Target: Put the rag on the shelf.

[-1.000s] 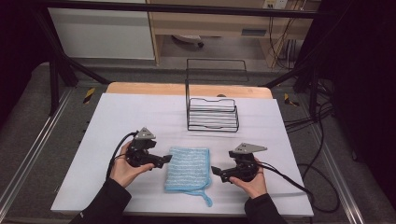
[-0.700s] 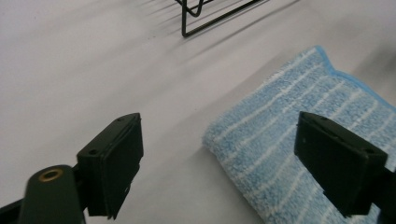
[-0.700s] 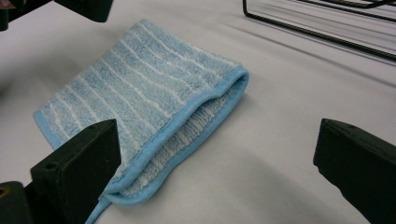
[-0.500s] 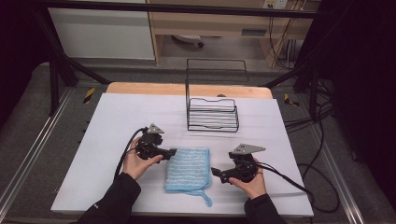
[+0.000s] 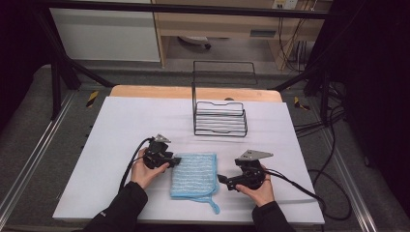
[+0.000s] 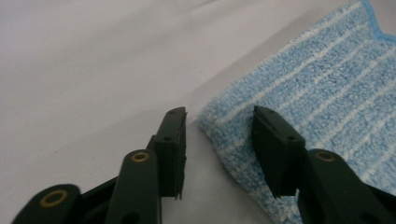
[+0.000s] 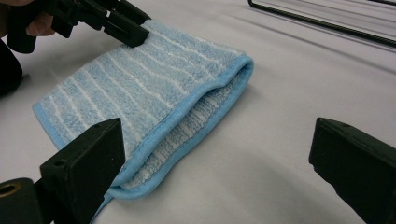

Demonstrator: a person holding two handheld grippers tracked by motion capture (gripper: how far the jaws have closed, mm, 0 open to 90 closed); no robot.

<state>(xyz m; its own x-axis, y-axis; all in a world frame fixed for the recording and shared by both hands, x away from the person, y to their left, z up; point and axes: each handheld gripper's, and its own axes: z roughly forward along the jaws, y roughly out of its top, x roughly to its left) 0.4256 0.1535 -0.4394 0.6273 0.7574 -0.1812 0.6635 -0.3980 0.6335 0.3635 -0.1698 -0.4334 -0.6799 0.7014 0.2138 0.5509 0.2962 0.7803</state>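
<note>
A folded blue towel with white stripes (image 5: 193, 174) (image 6: 327, 84) (image 7: 140, 84) lies flat on the white table near the front. My left gripper (image 5: 175, 160) (image 6: 224, 135) is low at the towel's far left corner. Its jaws have just been closing and stand partly open, with the corner of the towel between them; one jaw is over the cloth, the other is still apart from it on the bare table. The left gripper (image 7: 128, 29) also appears at that corner in the right gripper view. My right gripper (image 5: 221, 179) (image 7: 217, 133) rests wide open beside the towel's right edge, holding nothing.
A black wire rack (image 5: 220, 118) (image 7: 327, 23) stands behind the towel at the table's middle back. The white table top (image 5: 121, 125) has bare room to the left. Cables trail from both grippers off the front and right edges.
My left gripper has moved right and down onto the towel's far left corner, and its jaws have narrowed around that corner. The right gripper and the towel have not moved.
</note>
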